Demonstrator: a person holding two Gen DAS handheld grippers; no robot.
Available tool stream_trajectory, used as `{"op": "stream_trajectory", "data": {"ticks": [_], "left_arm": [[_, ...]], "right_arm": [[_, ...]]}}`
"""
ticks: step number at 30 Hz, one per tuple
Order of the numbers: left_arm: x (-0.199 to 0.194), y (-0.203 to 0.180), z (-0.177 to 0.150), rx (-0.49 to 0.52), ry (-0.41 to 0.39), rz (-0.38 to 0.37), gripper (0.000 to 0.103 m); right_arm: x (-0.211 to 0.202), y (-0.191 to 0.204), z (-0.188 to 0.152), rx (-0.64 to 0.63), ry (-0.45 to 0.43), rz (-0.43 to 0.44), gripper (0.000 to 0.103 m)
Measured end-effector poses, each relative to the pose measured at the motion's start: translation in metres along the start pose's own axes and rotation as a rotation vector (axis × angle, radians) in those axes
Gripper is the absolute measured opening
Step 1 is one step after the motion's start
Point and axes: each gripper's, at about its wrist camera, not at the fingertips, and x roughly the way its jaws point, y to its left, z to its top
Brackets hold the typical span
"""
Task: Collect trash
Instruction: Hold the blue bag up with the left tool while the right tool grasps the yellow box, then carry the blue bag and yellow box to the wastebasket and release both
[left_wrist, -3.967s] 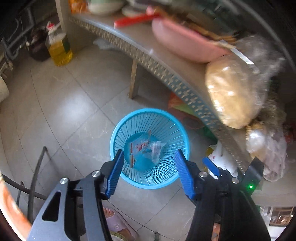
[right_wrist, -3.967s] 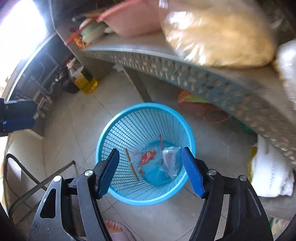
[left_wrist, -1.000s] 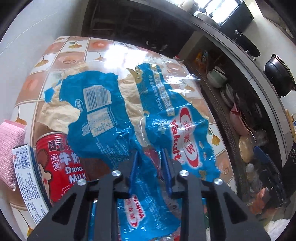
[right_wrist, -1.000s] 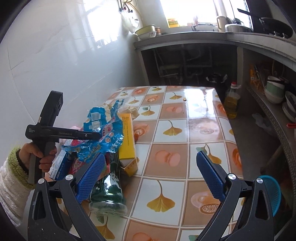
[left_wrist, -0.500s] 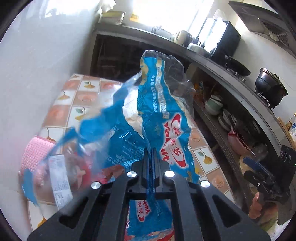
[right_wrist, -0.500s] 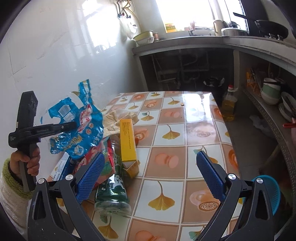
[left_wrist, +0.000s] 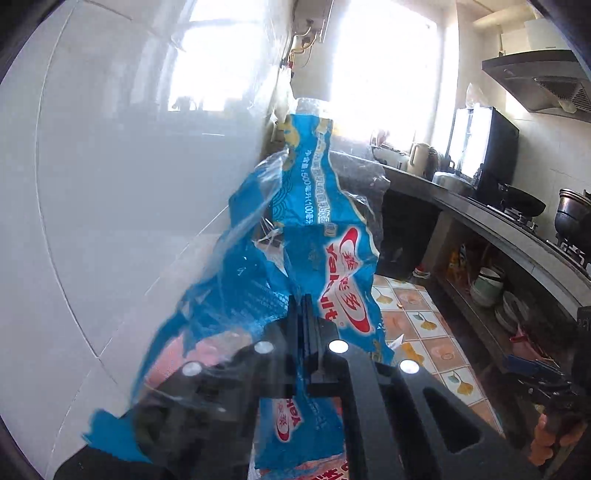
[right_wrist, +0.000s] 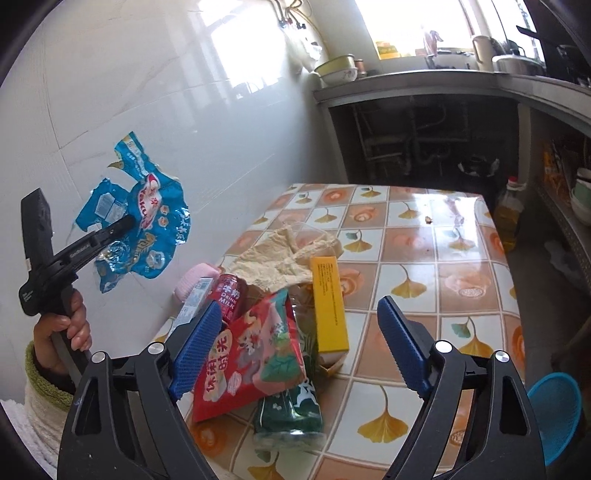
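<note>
The left tool (right_wrist: 129, 221) is clamped on the blue wrapper (right_wrist: 140, 229), lifted at the frame's left, clear of the table (right_wrist: 443, 266), ready for the basket (right_wrist: 554, 417). The right tool (right_wrist: 295, 354) is closing, with nothing between its jaws, above the red bag (right_wrist: 251, 362).
</note>
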Motion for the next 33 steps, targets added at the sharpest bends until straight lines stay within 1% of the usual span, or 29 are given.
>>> {"op": "stream_trajectory", "data": {"ticks": [2, 3, 4, 8, 11, 13, 14, 15, 16, 17, 19, 25, 33], "left_arm": [[0.0, 0.002, -0.001, -0.015, -0.002, -0.011, 0.001], [0.0, 0.002, -0.004, -0.018, -0.001, -0.016, 0.001], [0.001, 0.002, -0.006, -0.023, 0.002, -0.022, 0.001], [0.005, 0.003, -0.014, -0.043, 0.024, -0.052, 0.001], [0.012, 0.0, -0.023, -0.047, 0.046, -0.067, 0.001], [0.016, -0.002, -0.027, -0.041, 0.061, -0.074, 0.001], [0.018, -0.003, -0.03, -0.038, 0.069, -0.077, 0.001], [0.02, -0.004, -0.031, -0.036, 0.073, -0.079, 0.001], [0.021, -0.006, -0.032, -0.034, 0.076, -0.08, 0.001], [0.022, -0.006, -0.033, -0.033, 0.079, -0.081, 0.001], [0.023, -0.007, -0.034, -0.033, 0.083, -0.084, 0.001], [0.024, -0.015, -0.034, -0.018, 0.087, -0.086, 0.001], [0.026, -0.011, -0.028, -0.001, 0.086, -0.09, 0.001]], "right_arm": [[0.019, -0.007, 0.009, 0.028, 0.045, -0.001, 0.073], [0.029, -0.011, 0.012, 0.043, 0.076, -0.011, 0.067], [0.04, -0.016, 0.014, 0.058, 0.108, -0.017, 0.065], [0.08, -0.027, 0.015, 0.095, 0.214, -0.015, 0.064], [0.096, -0.03, 0.01, 0.091, 0.261, -0.032, 0.063], [0.101, -0.029, 0.007, 0.092, 0.281, -0.032, 0.056], [0.104, -0.029, 0.005, 0.094, 0.292, -0.033, 0.054], [0.106, -0.029, 0.004, 0.093, 0.3, -0.033, 0.048], [0.107, -0.029, 0.003, 0.092, 0.306, -0.034, 0.042], [0.108, -0.029, 0.002, 0.093, 0.313, -0.034, 0.04], [0.111, -0.031, -0.001, 0.096, 0.325, -0.031, 0.03], [0.108, -0.032, -0.002, 0.092, 0.306, -0.041, 0.029], [0.082, -0.041, 0.001, 0.093, 0.235, -0.075, 0.028]]}}
